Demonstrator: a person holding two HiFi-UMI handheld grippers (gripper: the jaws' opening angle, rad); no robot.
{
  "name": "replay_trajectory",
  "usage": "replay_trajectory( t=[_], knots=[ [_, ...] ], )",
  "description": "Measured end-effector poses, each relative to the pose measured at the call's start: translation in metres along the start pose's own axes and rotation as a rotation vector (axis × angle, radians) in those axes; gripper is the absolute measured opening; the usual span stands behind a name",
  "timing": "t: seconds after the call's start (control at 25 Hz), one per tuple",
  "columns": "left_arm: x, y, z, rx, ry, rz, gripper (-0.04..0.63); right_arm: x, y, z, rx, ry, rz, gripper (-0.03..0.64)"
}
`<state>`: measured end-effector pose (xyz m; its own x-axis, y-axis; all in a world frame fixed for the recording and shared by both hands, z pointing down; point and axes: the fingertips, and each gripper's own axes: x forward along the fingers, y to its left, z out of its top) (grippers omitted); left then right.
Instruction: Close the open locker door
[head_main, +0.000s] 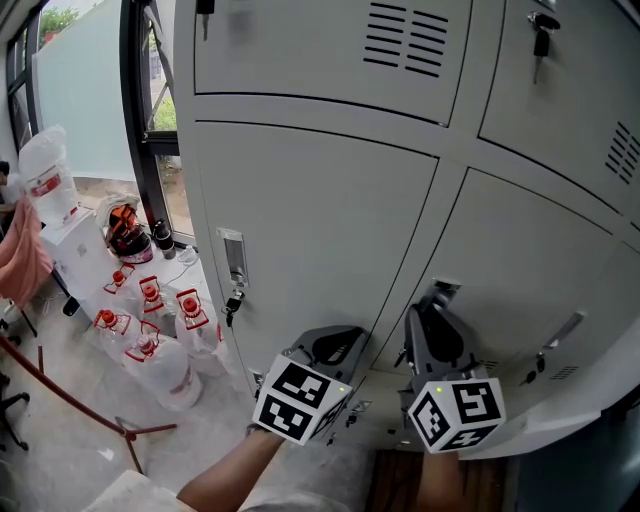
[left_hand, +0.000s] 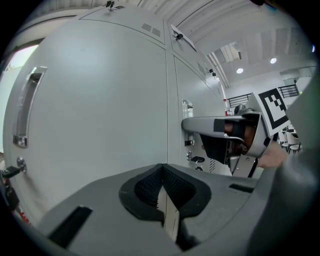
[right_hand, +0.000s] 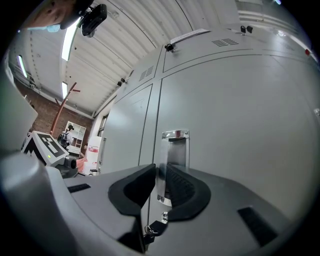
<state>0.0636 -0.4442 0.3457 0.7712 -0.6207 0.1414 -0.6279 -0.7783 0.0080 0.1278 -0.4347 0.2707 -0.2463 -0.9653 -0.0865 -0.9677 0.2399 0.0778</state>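
One slip is looming: right gripper (right_hand: 161, 187) is pinching the smooth chrome pull handle (right_hand: 173, 145) on the grey metal locker door (right_hand: 240, 125); left gripper (left_hand: 162, 187) is idling, pressed together.

Locker rm: grey metal lockers (head_main: 320, 220)

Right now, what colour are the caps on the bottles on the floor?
Red; the bottle caps show best in the head view.

Pale grey locker door (head_main: 520, 270), shiny chrome handle (right_hand: 175, 145), clear bottles (head_main: 160, 368) with red caps, pink cloth (head_main: 22, 255).
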Motion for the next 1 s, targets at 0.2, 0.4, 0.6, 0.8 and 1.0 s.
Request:
replay_trajectory(
  t=[0.2, 0.4, 0.6, 0.8, 1.0],
  knots=[
    [-0.003, -0.003, 0.002, 0.002, -0.004, 0.001, 0.008, -0.001, -0.001, -0.004, -0.011, 0.018, -0.004, 0.063],
    [-0.007, -0.011, 0.003, 0.001, -0.005, -0.001, 0.008, -0.007, -0.001, -0.007, 0.002, 0.028, 0.014, 0.063],
    [-0.011, -0.018, 0.004, -0.007, -0.007, 0.004, 0.008, -0.022, -0.002, -0.003, 0.008, 0.015, 0.012, 0.063],
    [-0.017, -0.027, 0.006, -0.010, -0.010, 0.022, 0.008, -0.041, -0.007, -0.003, 0.012, 0.021, 0.001, 0.063],
    [-0.023, -0.040, 0.010, -0.018, -0.019, 0.043, 0.008, -0.064, -0.015, -0.006, 0.014, 0.037, -0.011, 0.063]
  ],
)
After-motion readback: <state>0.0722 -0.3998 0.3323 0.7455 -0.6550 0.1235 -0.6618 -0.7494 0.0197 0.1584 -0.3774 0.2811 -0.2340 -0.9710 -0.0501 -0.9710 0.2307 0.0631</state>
